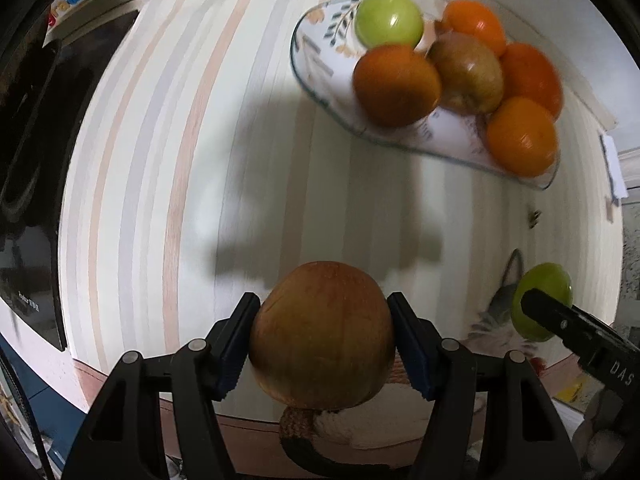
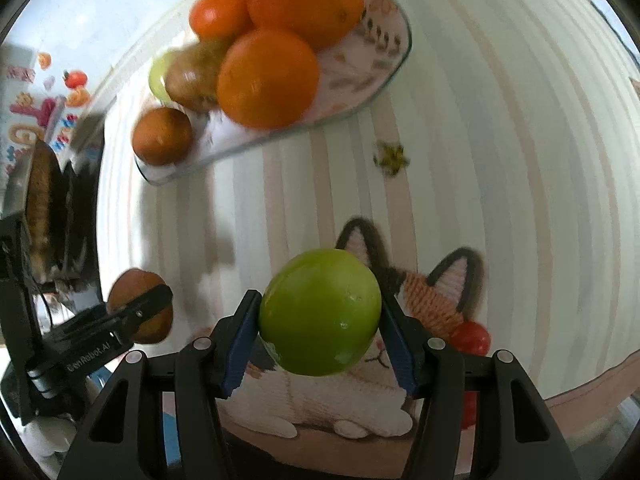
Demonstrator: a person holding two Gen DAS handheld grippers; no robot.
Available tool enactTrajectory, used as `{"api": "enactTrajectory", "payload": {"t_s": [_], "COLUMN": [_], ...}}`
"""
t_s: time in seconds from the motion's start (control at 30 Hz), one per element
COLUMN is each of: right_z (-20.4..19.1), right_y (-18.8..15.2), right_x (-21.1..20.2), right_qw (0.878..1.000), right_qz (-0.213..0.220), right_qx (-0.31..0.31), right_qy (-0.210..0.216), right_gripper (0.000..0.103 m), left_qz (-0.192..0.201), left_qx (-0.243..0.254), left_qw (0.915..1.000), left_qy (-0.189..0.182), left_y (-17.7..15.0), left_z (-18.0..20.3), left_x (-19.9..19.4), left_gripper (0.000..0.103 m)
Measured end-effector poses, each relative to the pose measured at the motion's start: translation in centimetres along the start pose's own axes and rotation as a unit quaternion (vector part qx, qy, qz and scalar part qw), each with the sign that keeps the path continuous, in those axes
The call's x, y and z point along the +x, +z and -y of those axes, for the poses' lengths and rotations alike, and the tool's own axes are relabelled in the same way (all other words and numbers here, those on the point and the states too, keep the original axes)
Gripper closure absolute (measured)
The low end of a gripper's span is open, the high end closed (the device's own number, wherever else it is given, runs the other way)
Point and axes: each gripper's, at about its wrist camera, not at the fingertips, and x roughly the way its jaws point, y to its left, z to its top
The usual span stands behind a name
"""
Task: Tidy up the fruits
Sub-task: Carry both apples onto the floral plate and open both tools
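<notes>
My left gripper [image 1: 322, 336] is shut on a brownish-red apple [image 1: 322, 332], held above the near edge of the striped table; it also shows in the right wrist view [image 2: 140, 306]. My right gripper [image 2: 320, 316] is shut on a green apple [image 2: 320, 312], which also shows at the right of the left wrist view [image 1: 542, 300]. A glass plate [image 1: 316, 56] with a floral print stands further back and holds several oranges [image 1: 396, 84], a brownish apple [image 1: 466, 72] and a green apple [image 1: 388, 20]. The plate [image 2: 376, 76] also shows in the right wrist view.
The striped tablecloth [image 1: 200, 160] covers the table. A knitted cat mat [image 2: 400, 320] lies under my right gripper, with a small red ball [image 2: 470, 338] on it. A dark device [image 1: 36, 160] stands at the left. A small yellow star sticker [image 2: 392, 156] lies near the plate.
</notes>
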Motion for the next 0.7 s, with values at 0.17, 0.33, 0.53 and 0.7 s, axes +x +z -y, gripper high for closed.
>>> {"api": "enactTrajectory", "payload": {"t_s": [0.17,0.33,0.53,0.7], "right_z": [1.0,2.9,3.6,3.7], "right_y": [2.0,6.0,10.4,11.7], "right_x": [-3.5,-5.9,-5.4,-3.6], "right_qw": [0.998,0.995,0.993,0.994], "right_qz": [0.046,0.087,0.100,0.091], "right_qx": [0.022,0.052,0.057,0.060], "right_qy": [0.025,0.025,-0.003,-0.012], "right_gripper": [0.042,0.042,0.042,0.042], "left_qz": [0.025,0.061,0.068,0.031], "left_qx": [-0.011,-0.015,-0.012,-0.017], "left_qw": [0.9991,0.9971,0.9975,0.9993], "left_qy": [-0.032,-0.041,-0.015,-0.010], "left_y": [2.0,6.3,12.5,15.9], "left_z": [0.1,-0.1,-1.2,-1.7], "left_x": [-3.3,-6.6,-6.3,-2.7], "left_gripper": [0.040,0.040,0.040,0.040]}}
